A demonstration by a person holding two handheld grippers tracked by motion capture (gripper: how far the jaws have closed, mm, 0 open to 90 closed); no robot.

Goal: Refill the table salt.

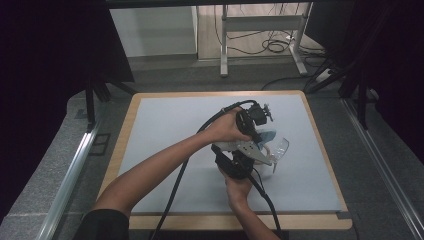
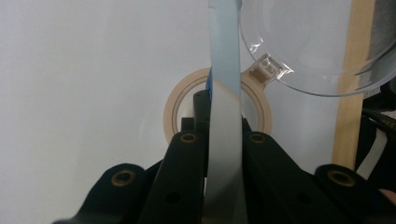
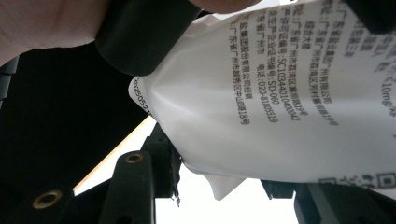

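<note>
Both grippers meet right of the table's centre, over the grey mat (image 1: 165,150). The left gripper (image 2: 223,140) has its jaws pressed together on the edge of a white-and-blue printed pouch (image 2: 225,116). The right gripper (image 3: 219,182) pinches the same pouch's lower corner, jaws partly closed. A clear plastic bowl (image 1: 278,148) waits at about three o'clock from the hands, tilted on a tape roll (image 2: 173,109). I'd say the pouch is gripped for tearing or pouring — nothing seems to be in the bowl yet.
</note>
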